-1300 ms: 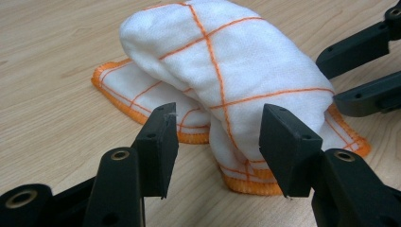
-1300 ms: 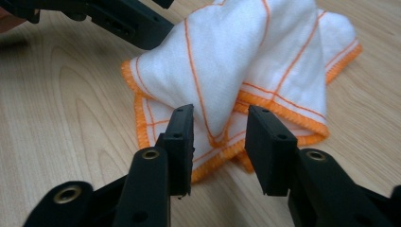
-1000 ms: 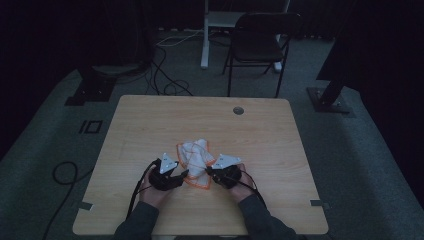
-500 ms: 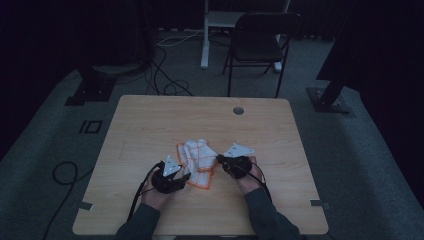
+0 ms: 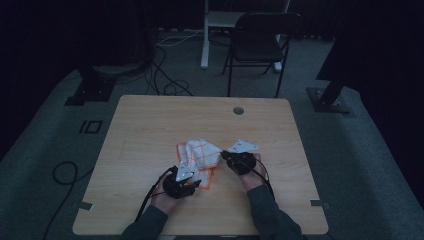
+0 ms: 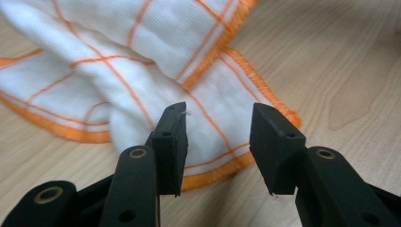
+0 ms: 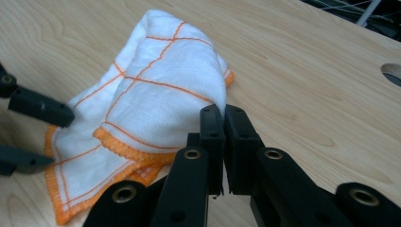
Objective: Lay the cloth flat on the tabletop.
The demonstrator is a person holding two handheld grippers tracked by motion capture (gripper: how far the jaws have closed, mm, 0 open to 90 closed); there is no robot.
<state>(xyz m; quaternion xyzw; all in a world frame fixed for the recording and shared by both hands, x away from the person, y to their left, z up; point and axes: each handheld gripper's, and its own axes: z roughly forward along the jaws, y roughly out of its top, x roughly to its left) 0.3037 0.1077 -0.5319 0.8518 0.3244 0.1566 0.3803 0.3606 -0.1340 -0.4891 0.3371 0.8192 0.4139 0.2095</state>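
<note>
A white cloth (image 5: pixel 200 155) with orange grid lines and an orange hem lies crumpled on the wooden table (image 5: pixel 150 125), a little toward the person's side of the middle. The left gripper (image 6: pixel 217 139) hovers just over the cloth's near corner, its 2 fingers (image 6: pixel 171 142) spread apart with nothing between them. The right gripper (image 7: pixel 221 142) sits at the cloth's right edge with its fingers pressed together; they seem to pinch a fold of the raised fabric, though the contact point is partly hidden. In the high view both hands rest near the table's front edge.
</note>
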